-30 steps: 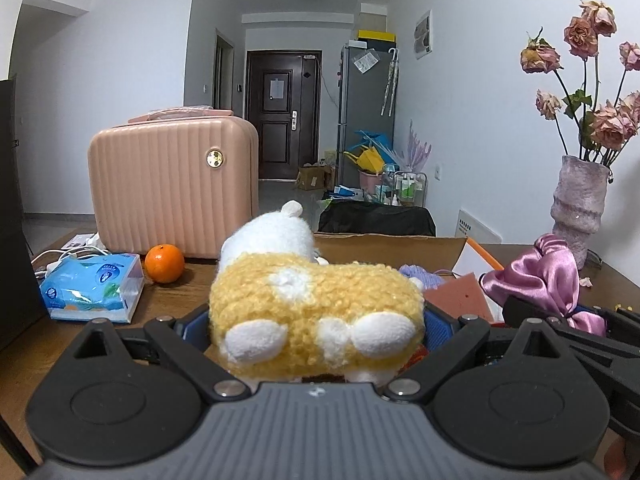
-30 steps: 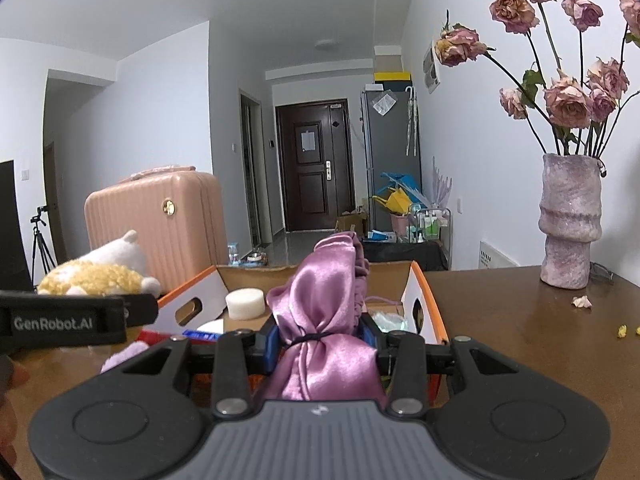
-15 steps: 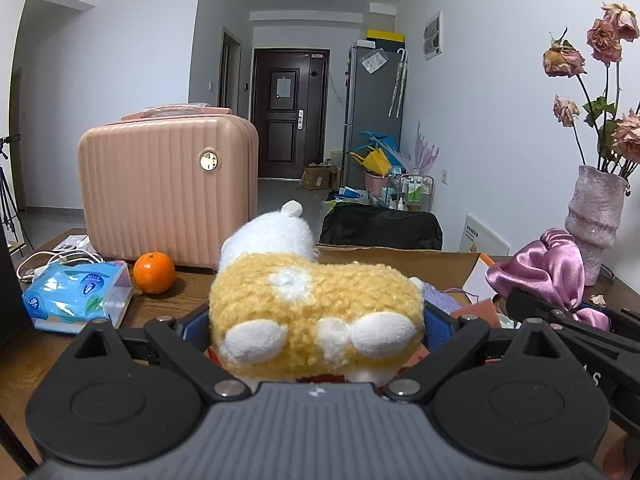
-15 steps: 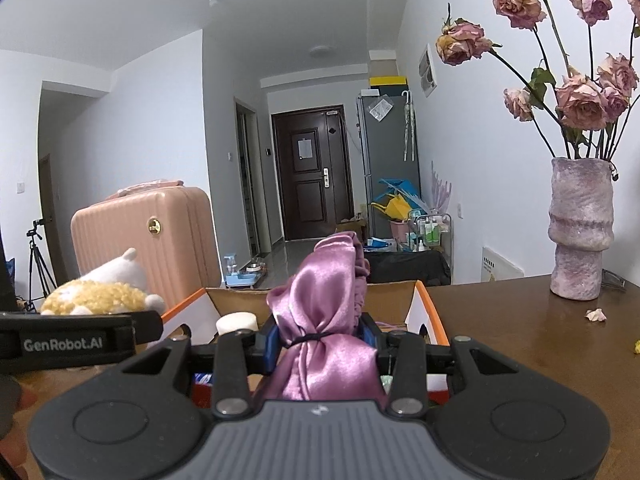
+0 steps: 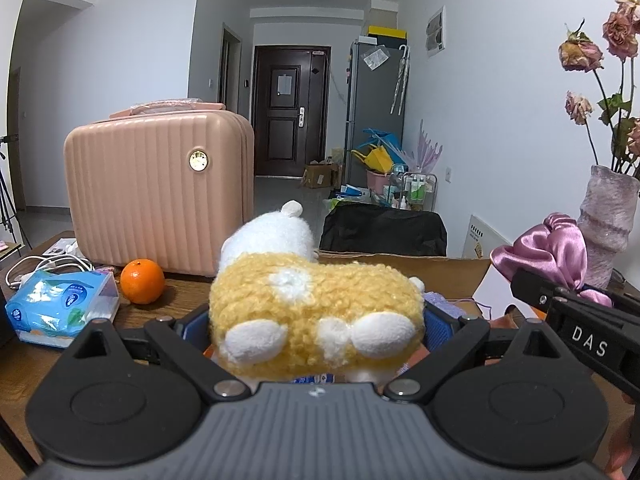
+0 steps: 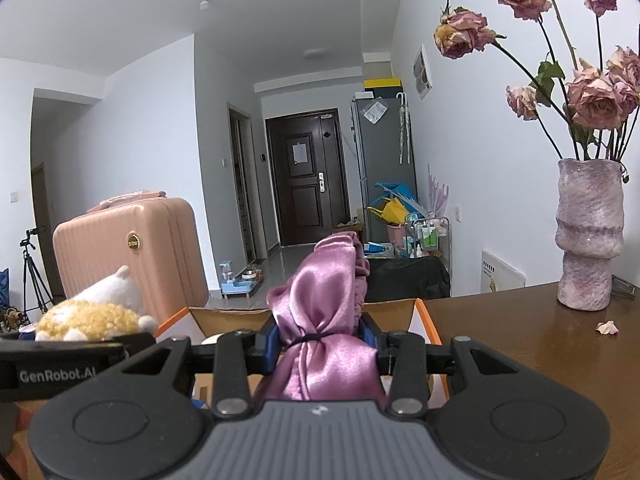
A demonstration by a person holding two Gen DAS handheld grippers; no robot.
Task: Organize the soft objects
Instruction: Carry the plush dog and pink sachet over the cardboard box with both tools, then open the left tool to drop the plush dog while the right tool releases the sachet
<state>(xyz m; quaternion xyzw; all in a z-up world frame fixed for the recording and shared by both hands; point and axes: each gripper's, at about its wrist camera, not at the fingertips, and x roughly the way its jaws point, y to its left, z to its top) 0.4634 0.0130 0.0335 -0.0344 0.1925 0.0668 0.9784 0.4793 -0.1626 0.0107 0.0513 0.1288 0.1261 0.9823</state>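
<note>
Both claws are loaded — the left claw pinches the plush, the right claw the scrunchie. The box lies just ahead and below both, the right nearer — my guess.

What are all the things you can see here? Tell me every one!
plush toy: one, yellow and white, in the left gripper
satin scrunchie: one, pink-purple, in the right gripper
cardboard box: one, brown with orange edge, on the table behind the grippers
suitcase: one, pink, on the table
orange: one, orange, beside the suitcase
tissue pack: one, blue, left of the orange
vase: one, mauve, holds dried roses
table: one, brown
left gripper: black, shut on the plush toy
right gripper: black, shut on the satin scrunchie
</note>
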